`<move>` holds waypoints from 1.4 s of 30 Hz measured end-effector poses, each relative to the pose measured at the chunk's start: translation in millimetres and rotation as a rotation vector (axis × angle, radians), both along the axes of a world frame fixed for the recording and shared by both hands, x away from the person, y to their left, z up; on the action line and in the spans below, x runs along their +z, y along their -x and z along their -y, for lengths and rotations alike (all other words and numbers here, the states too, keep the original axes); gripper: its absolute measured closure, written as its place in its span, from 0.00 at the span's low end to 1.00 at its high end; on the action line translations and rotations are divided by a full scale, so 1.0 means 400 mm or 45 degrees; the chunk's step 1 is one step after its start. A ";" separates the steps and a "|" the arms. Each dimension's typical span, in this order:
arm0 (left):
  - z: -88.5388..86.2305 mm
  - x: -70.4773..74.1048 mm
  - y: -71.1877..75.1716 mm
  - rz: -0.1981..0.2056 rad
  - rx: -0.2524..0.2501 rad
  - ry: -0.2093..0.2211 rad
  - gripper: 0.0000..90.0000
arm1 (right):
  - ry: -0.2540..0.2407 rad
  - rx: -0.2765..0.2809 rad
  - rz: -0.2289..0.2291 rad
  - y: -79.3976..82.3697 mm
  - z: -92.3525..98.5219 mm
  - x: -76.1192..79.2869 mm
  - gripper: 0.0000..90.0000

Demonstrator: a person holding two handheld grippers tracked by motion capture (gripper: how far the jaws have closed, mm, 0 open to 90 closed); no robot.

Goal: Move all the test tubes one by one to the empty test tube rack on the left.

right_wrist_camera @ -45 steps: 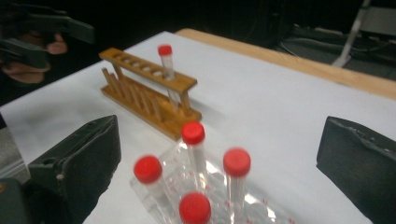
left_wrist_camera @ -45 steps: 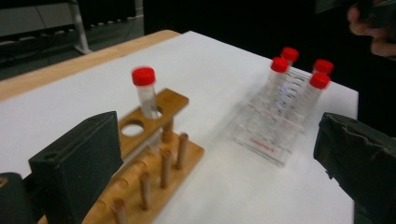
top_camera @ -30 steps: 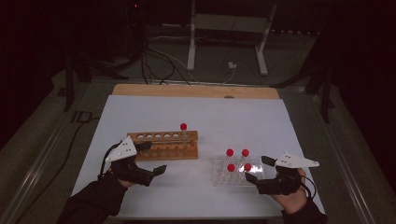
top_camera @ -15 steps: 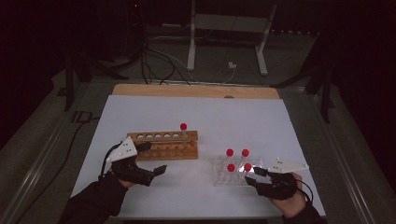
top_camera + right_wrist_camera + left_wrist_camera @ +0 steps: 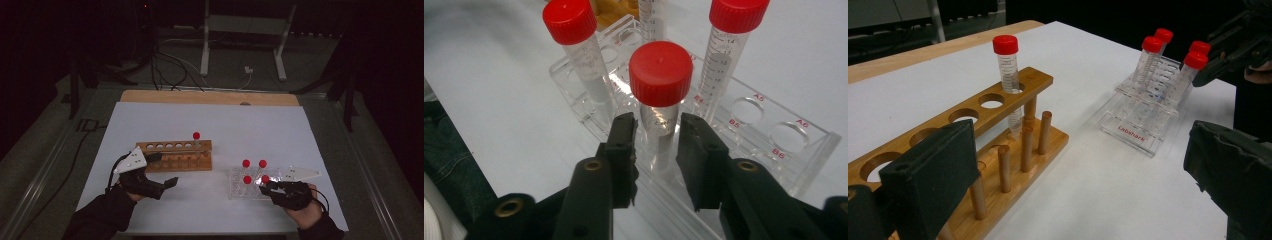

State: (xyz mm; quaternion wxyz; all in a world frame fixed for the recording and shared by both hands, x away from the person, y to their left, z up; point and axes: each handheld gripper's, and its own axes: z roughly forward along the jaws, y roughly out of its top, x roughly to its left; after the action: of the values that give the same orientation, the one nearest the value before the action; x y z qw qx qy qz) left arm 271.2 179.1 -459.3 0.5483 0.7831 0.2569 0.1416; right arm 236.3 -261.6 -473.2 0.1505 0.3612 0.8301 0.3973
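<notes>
The right gripper has its jaws around a red-capped tube in the clear rack, not quite pinching it. The left gripper sits wide open near the wooden rack, holding nothing.

Dim overall from the high view, with the surroundings sunk almost to black and only the white table catching light from above. Soft and slightly grainy there, fine detail lost on the small red caps. Much brighter and crisper in the left gripper view, evenly lit, with faint soft shadows under the wooden rack and mild glare on the clear plastic rack. Blurred at the near black jaws, too close for focus. Sharp on the middle red-capped tube in the right gripper view, strong white glare through the clear plastic beneath, softened background, slight stretching toward the edges.
</notes>
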 end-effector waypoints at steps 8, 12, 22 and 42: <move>0.000 -0.001 0.000 -0.003 -0.002 0.000 0.02 | 0.012 0.002 0.002 -0.004 -0.003 0.001 0.83; 0.000 0.000 0.000 -0.005 -0.006 -0.001 0.02 | 0.022 -0.004 0.008 -0.002 -0.004 0.003 0.83; -0.001 0.001 0.000 -0.007 -0.009 0.002 0.02 | -0.035 -0.010 0.029 0.003 0.008 0.037 0.83; 0.000 0.003 -0.001 -0.017 -0.019 0.004 0.02 | -0.080 0.002 0.098 -0.009 0.014 0.142 0.84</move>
State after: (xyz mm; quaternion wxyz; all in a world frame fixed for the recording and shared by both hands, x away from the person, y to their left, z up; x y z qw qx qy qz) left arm 271.5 179.1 -458.1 0.5488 0.7852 0.2548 0.1319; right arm 239.9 -267.0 -416.6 0.1707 0.3496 0.8110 0.4369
